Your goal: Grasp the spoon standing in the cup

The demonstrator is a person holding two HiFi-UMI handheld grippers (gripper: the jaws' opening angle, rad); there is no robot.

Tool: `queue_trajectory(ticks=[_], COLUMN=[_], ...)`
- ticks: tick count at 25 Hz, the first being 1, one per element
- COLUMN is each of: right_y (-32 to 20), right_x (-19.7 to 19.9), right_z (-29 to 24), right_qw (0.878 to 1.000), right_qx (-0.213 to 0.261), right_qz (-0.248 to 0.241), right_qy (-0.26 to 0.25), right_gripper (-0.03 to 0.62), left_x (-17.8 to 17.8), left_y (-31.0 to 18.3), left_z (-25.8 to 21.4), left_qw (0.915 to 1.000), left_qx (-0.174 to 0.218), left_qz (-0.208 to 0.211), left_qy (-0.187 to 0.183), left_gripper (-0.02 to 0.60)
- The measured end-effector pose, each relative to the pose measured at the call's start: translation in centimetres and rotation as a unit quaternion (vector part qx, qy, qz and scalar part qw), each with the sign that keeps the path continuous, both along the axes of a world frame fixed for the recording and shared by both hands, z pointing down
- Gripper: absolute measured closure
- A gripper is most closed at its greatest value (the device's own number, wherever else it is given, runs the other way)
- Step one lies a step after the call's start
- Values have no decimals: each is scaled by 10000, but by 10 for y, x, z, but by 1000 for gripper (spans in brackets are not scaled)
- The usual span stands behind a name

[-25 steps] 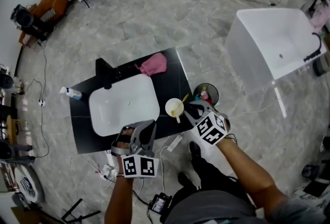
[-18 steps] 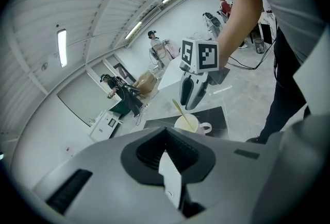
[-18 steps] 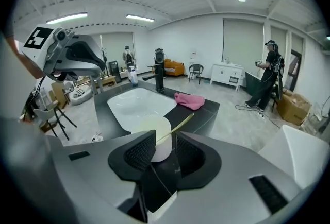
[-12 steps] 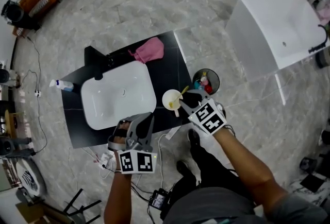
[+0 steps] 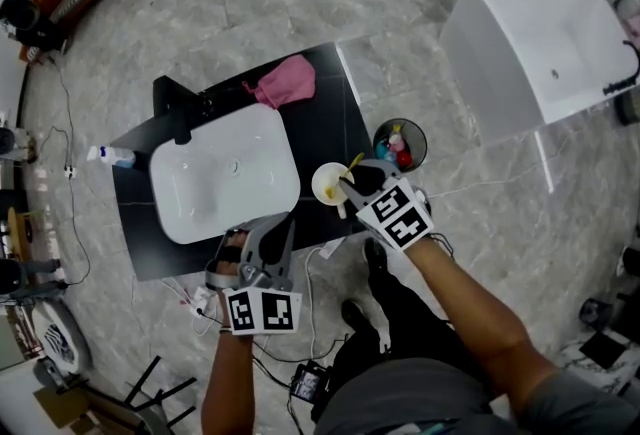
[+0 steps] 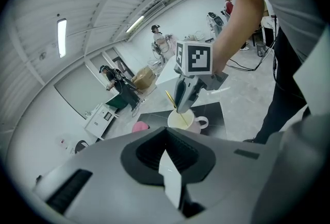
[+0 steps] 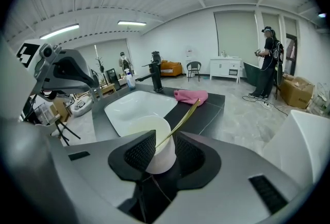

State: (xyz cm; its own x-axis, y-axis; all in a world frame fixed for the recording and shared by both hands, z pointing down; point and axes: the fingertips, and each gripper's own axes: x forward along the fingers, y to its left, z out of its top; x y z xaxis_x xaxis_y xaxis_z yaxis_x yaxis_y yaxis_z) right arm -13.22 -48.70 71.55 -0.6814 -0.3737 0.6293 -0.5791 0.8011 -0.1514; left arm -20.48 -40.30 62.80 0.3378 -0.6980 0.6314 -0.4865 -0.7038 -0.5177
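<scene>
1. The spoon [image 7: 181, 119] stands in the white cup [image 7: 144, 133] at the worktop's [image 5: 325, 128] near right corner, beside the sink [image 5: 225, 173]. Its handle leans up and away from the right gripper [image 7: 164, 138].
2. That gripper is the nearer one. Its jaws are spread, and the handle rises between them, not yet pinched.
3. The left gripper [image 5: 283, 226], jaws drawn together on nothing, hangs well apart.
4. The spoon's bowl is hidden inside the cup.

On black counter [image 5: 325, 128]: white basin [image 5: 225, 173], black faucet [image 5: 180, 113], pink cloth [image 5: 285, 81], cup [image 5: 328, 185] holding spoon [image 5: 353, 165] near right edge.
</scene>
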Motion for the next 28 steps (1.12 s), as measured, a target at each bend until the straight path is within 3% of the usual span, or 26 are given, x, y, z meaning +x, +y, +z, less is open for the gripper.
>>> queue_trajectory(ticks=[13,18,28], right_y=[-8,-10,4], right_x=[-4,-5,-10], right_z=[-3,-21,-61], right_qw=[9998,9989,9943], right_qx=[153,455,1055], right_qz=[110,132,-97], right_qy=[44,34,152], right_gripper=[522,559,560], left_x=[-4,-6,-9], left_y=[8,11,24], left_z=[2,-7,-38], left_qw=[10000,10000,9994], left_qx=[-35,40,326], left_qz=[-52,-57,-58], left_qy=[-50,-58,-94], left_gripper=[580,580,580])
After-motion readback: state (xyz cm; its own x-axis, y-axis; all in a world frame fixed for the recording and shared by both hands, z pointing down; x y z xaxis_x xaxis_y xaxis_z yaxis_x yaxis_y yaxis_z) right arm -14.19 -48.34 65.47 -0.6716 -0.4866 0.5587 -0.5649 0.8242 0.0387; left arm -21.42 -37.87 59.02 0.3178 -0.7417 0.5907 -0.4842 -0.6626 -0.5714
